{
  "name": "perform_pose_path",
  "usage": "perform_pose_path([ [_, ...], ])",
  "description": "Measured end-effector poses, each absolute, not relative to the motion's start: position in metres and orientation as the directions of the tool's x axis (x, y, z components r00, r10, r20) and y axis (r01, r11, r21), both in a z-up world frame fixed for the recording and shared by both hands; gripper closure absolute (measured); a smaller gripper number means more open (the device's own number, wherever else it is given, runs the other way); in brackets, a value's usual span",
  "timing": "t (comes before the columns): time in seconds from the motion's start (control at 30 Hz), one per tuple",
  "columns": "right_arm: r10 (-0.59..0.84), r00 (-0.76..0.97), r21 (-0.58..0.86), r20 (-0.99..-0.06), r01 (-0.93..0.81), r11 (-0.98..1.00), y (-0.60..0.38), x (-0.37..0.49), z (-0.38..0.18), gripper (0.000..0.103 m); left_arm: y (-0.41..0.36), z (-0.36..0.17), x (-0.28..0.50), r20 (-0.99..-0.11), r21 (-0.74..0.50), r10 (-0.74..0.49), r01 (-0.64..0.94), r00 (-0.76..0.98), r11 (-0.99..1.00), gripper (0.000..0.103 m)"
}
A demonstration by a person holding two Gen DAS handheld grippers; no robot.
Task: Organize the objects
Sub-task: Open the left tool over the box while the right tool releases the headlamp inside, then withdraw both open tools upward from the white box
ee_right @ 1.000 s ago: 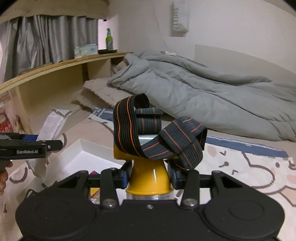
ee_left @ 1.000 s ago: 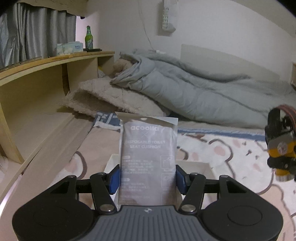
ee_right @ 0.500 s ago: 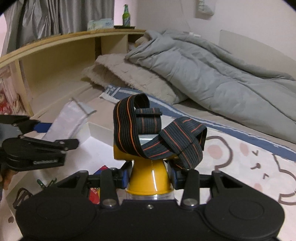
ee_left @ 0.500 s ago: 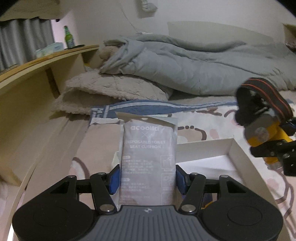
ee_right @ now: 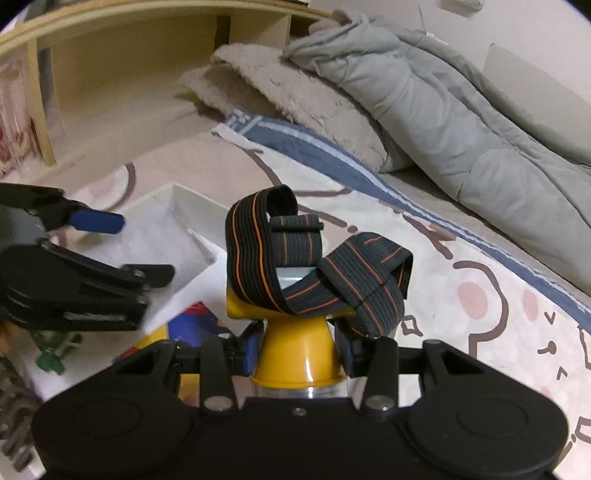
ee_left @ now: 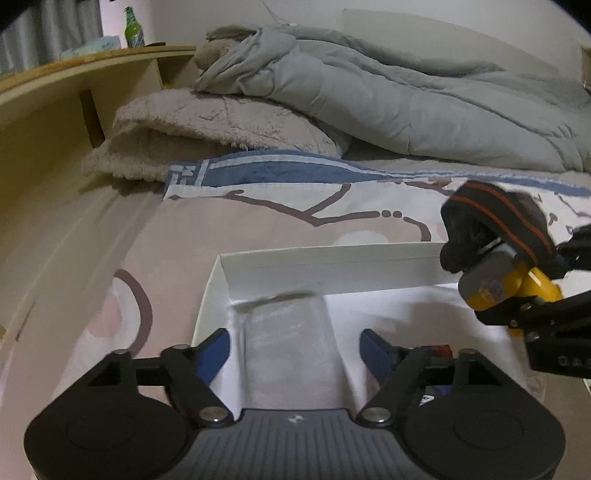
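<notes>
A white open box [ee_left: 325,266] sits on the bedspread. My left gripper [ee_left: 295,350] hovers over its near left part, jaws opening; the grey toilet seat cushion packet [ee_left: 288,347] shows blurred between the blue pads [ee_left: 218,350], which stand clear of its sides. My right gripper [ee_right: 297,343] is shut on a yellow headlamp [ee_right: 295,350] with a black, orange-striped strap [ee_right: 314,266]. In the left wrist view the headlamp [ee_left: 506,284] hangs over the box's right side. In the right wrist view the left gripper [ee_right: 92,258] is over the box [ee_right: 177,206].
Inside the box lie a colourful packet [ee_right: 192,325] and a green item [ee_right: 51,360]. A fluffy beige blanket [ee_left: 207,129] and a grey duvet [ee_left: 388,96] lie beyond. A wooden shelf [ee_left: 74,92] runs along the left, bearing a green bottle [ee_left: 132,31].
Both grippers have come down over the box. The left jaws have spread and the packet, upright and gripped before, now drops blurred between them. The right gripper still holds the headlamp.
</notes>
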State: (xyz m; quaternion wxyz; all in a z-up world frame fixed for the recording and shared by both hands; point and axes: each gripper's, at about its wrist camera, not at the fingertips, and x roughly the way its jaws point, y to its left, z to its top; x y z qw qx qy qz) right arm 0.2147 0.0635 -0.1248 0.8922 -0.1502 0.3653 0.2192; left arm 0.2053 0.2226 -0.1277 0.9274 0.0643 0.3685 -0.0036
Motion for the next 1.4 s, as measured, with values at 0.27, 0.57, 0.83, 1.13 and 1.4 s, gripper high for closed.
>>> perform_pose_path([
  [0.27, 0.233, 0.61, -0.093, -0.757, -0.454, 0.886, 0.055, 0.229, -0.144, 0.024, 0.221, -0.134, 0.205, -0.701, 0.103, 0.027, 0.064, 0.713, 0.993, 0.017],
  [0.57, 0.276, 0.644, -0.06, -0.714, -0.449, 0.892, 0.046, 0.222, -0.118, 0.013, 0.216, -0.124, 0.202, -0.697, 0.083, 0.013, 0.063, 0.717, 0.995, 0.014],
  [0.83, 0.283, 0.655, -0.082, -0.701, -0.467, 0.88, 0.041, 0.208, -0.106, 0.007, 0.213, -0.099, 0.188, -0.681, 0.054, 0.001, 0.049, 0.733, 0.997, 0.004],
  [1.13, 0.288, 0.685, -0.075, -0.669, -0.447, 0.891, 0.019, 0.182, -0.071, 0.001, 0.201, -0.055, 0.148, -0.654, 0.099, 0.043, 0.028, 0.755, 0.995, 0.002],
  [1.4, 0.318, 0.714, -0.025, -0.624, -0.425, 0.905, -0.013, 0.148, -0.029, 0.001, 0.186, -0.012, 0.098, -0.615, 0.093, 0.075, -0.022, 0.785, 0.995, 0.002],
])
